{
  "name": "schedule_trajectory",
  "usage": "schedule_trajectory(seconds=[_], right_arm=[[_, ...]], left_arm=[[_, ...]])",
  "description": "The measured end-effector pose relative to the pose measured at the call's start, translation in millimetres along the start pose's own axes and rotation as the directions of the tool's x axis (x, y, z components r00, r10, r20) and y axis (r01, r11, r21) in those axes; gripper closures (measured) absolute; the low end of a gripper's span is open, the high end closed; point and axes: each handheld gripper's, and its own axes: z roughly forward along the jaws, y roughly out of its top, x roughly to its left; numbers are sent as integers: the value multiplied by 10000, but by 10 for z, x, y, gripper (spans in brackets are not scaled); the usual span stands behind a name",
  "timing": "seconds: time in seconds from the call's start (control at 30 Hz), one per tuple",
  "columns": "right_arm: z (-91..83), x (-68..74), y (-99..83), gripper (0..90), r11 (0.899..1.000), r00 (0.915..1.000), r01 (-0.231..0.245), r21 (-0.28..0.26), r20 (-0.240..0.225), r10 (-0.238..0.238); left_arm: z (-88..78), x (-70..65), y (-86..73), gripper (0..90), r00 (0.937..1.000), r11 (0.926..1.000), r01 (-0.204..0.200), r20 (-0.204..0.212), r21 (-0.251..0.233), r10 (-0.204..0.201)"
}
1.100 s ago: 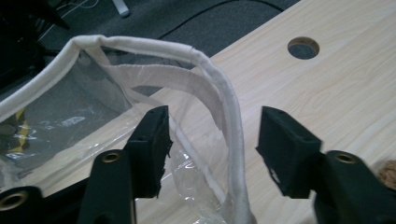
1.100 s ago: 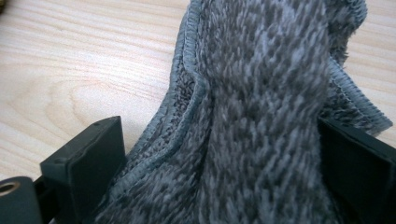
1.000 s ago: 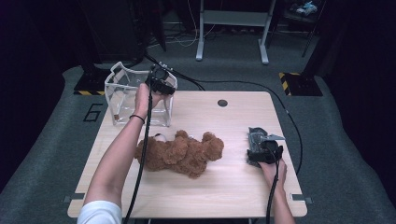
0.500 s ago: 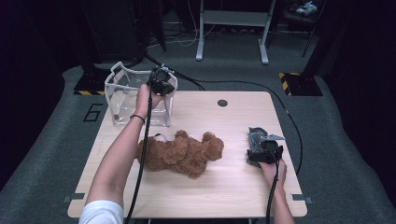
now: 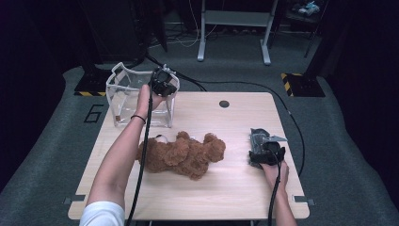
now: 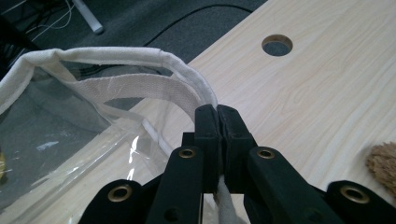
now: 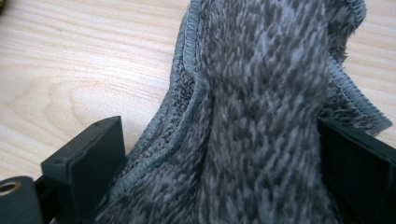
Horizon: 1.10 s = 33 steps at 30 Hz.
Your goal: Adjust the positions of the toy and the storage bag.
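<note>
Two black grippers are seen: the left gripper point(image 6: 217, 114) is pinched tight on the white fabric rim of the clear plastic bag point(image 5: 123, 96) at the wooden table's point(image 5: 226, 188) far left edge. Bare room lies beyond the brown teddy bear point(image 5: 186, 155). The right gripper point(image 7: 219, 140) is spread around a grey towel point(image 7: 261, 93); whether it is pressed cannot be told.

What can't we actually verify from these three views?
- Right claw, right gripper view: the grey cloth fills the gap between the jaws; whether the pads press on it cannot be told.
- Same cloth, high view: the gripper body covers most of it, so its shape stays unclear.
- Clear bag, left gripper view: cut off by the left edge, contents unreadable. The left claw is shut on its rim.
- Teddy bear, high view: the left forearm hides one end.
</note>
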Motion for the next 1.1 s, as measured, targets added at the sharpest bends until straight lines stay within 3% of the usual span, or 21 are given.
schedule_trajectory(seconds=[0.47,0.63,1.1], right_arm=[[-1,3,0,35,10000,10000,-37,18,-1,37],[-1,3,0,35,10000,10000,-38,17,-1,38],[-1,2,-1,36,10000,10000,-30,-4,18,30]], left_arm=[[95,-197,143,872,9982,9989,-454,375,-81,457],[125,-294,205,872,9953,9971,-762,592,-36,762],[209,-532,343,871,9887,9938,-1107,1000,-114,1113]])
